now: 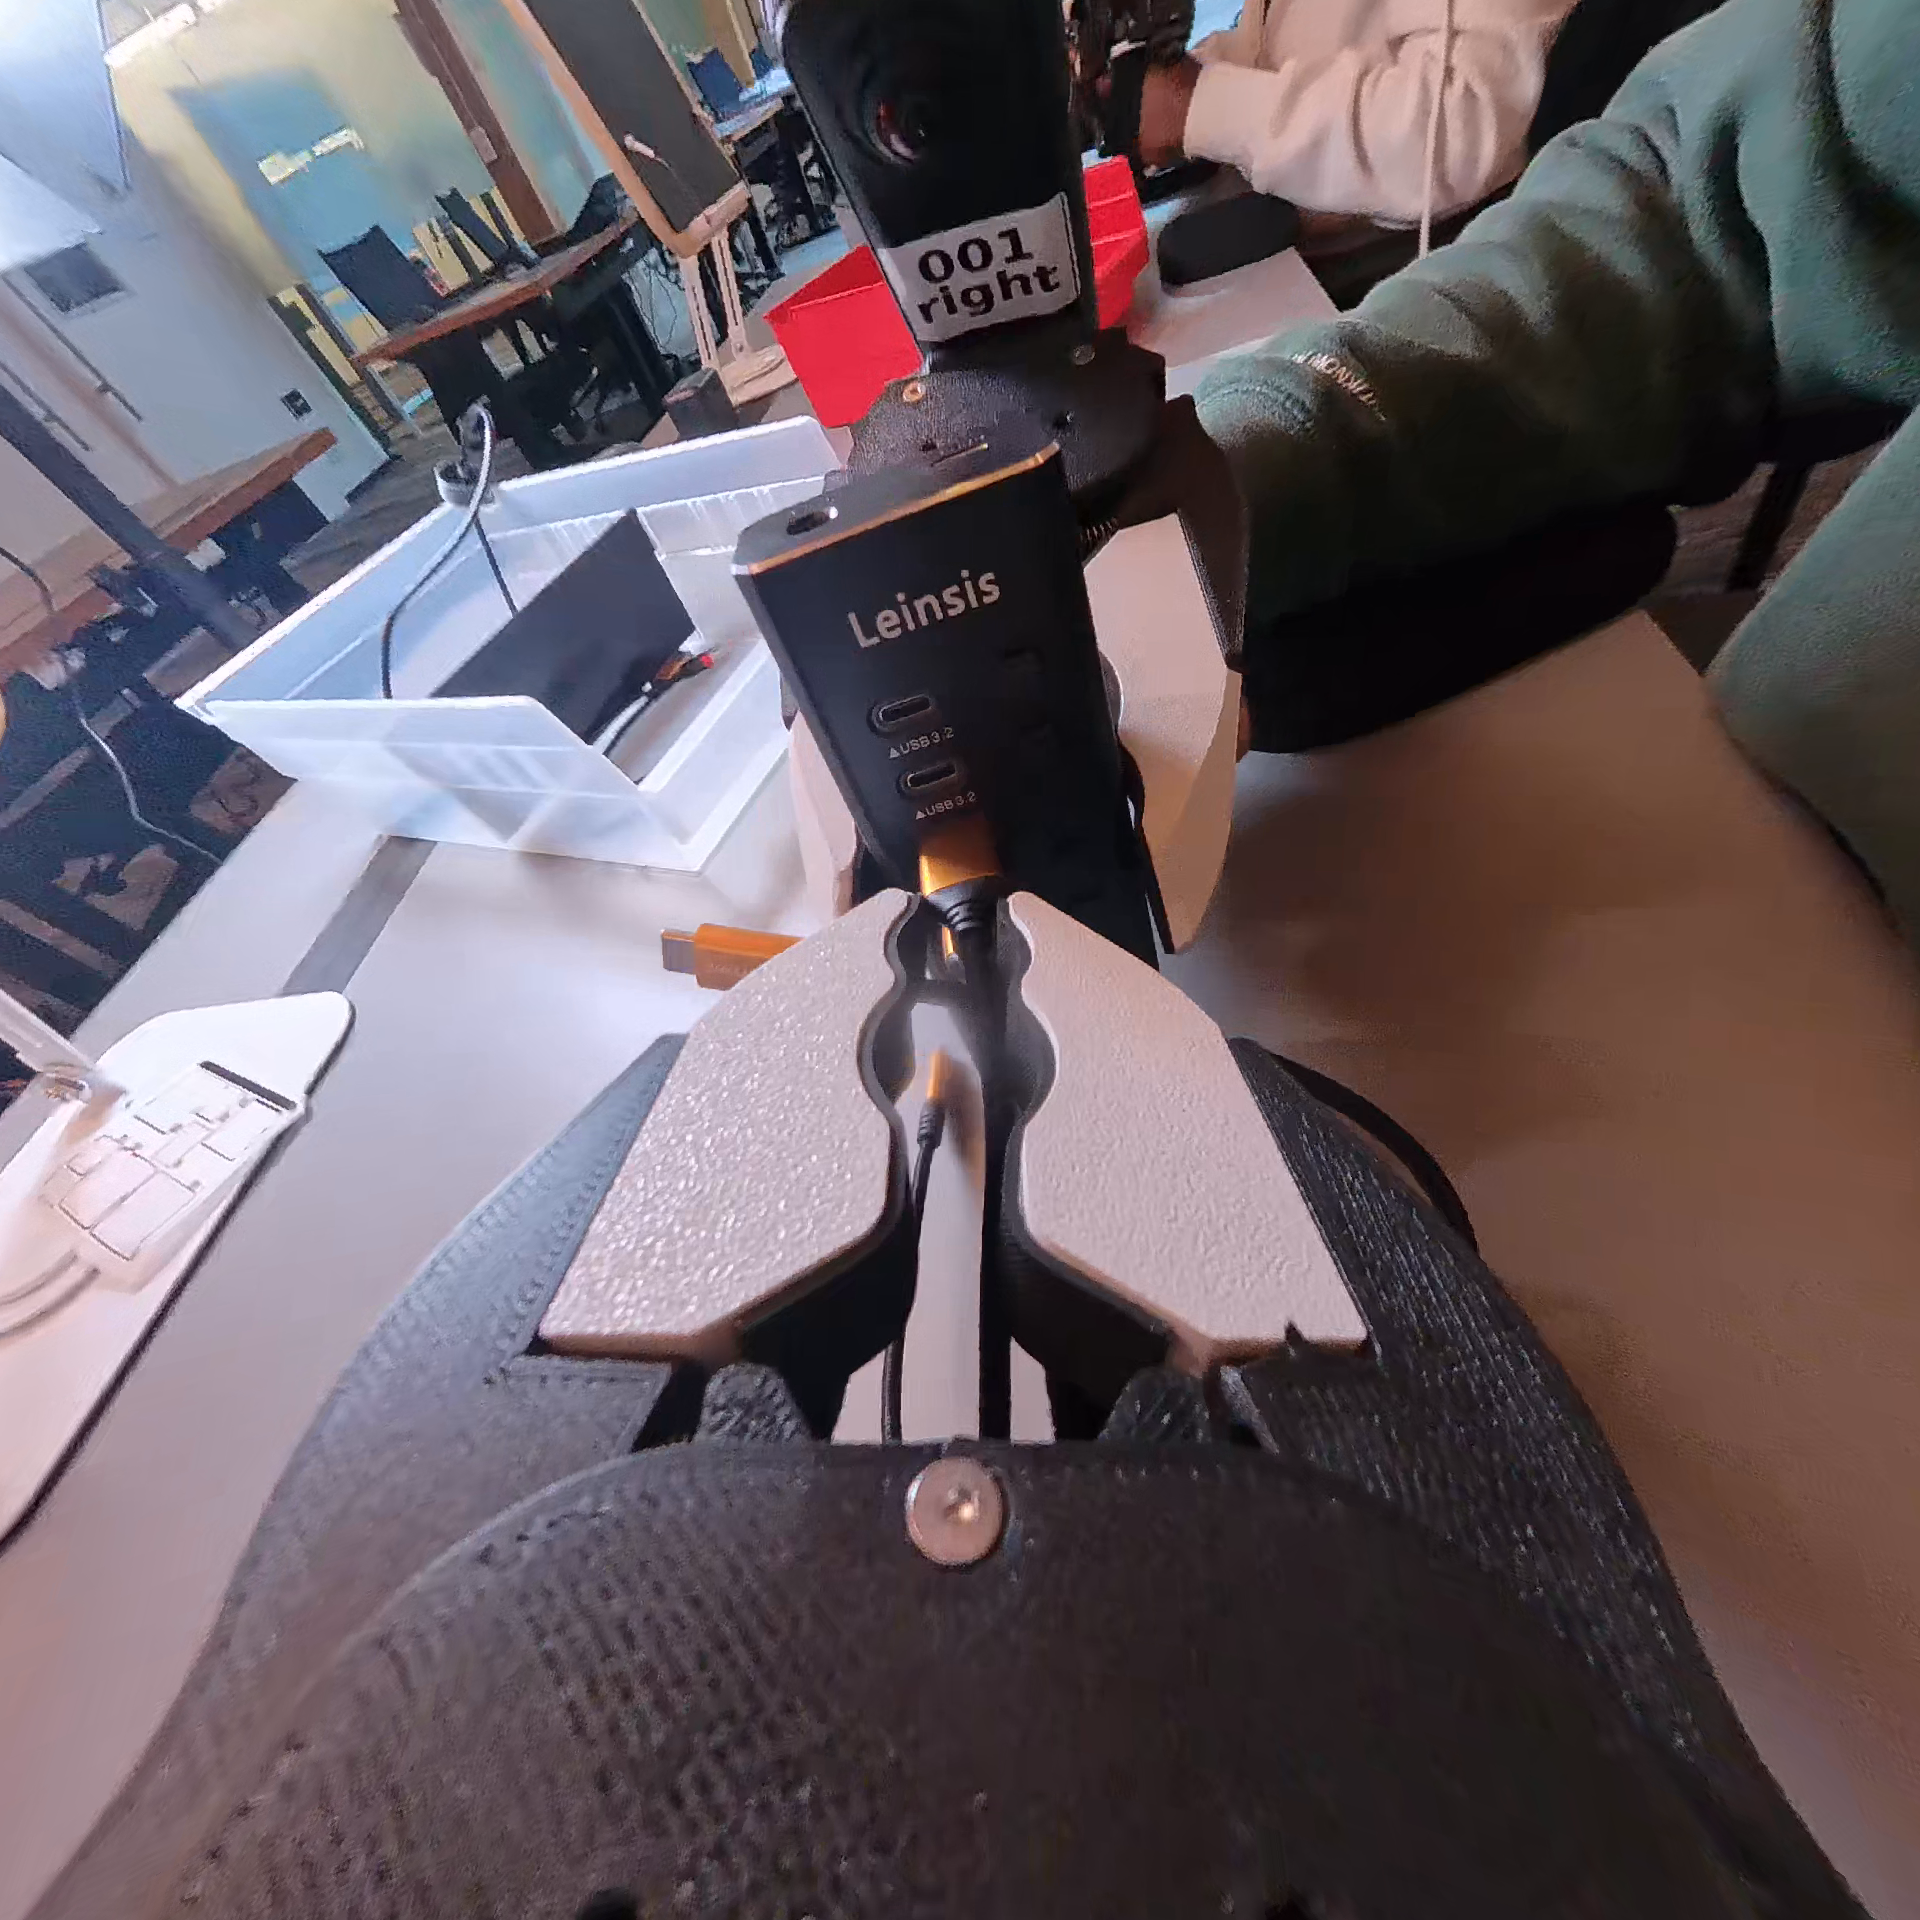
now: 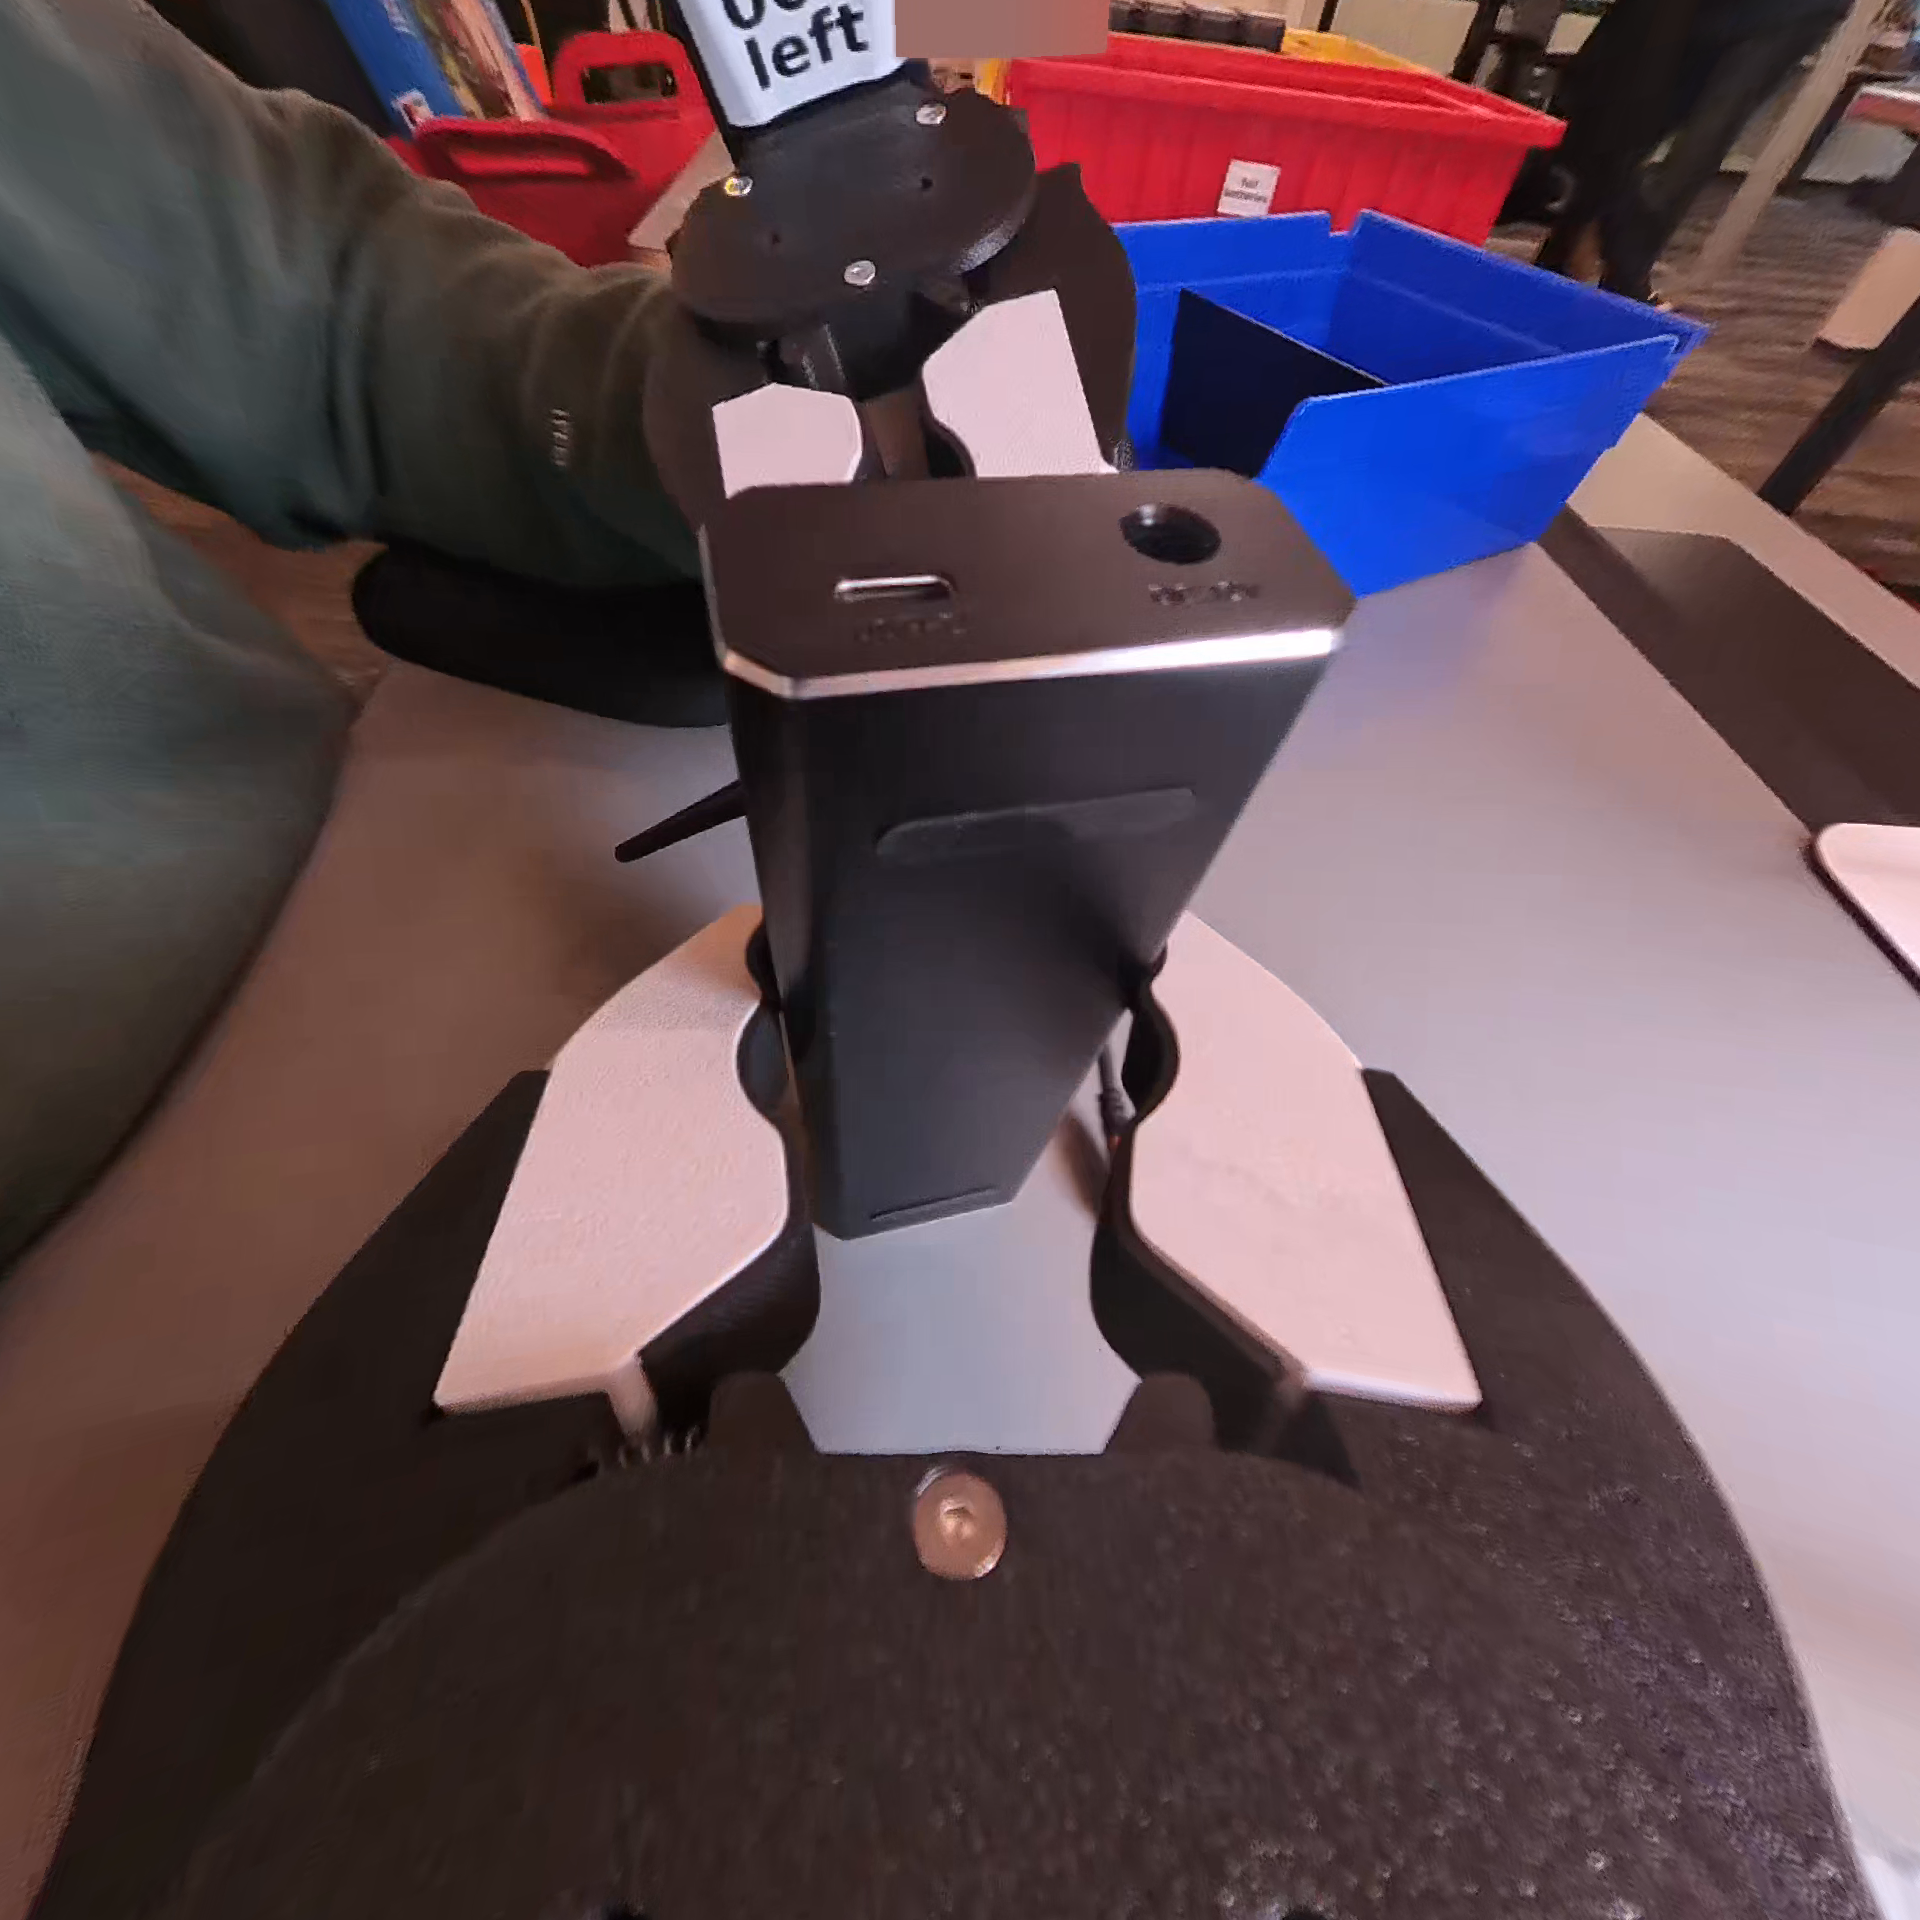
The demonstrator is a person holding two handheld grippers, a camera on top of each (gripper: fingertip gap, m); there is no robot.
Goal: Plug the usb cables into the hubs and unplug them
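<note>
- while the right gripper (image 2: 956,1049) clamps the black hub (image 2: 997,852) by its sides above the grey table (image 2: 1507,935), the left gripper (image 1: 956,935) meets it head-on.
- left jaws are pinched on an orange-tipped black cable (image 1: 961,883) seated in the hub's lower end.
- a loose orange plug (image 1: 727,951) lies on the table just left.

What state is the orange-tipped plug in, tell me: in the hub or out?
In. The orange plug sits seated in the black hub, its cable pinched by the left gripper; the right gripper clamps the hub.
</note>
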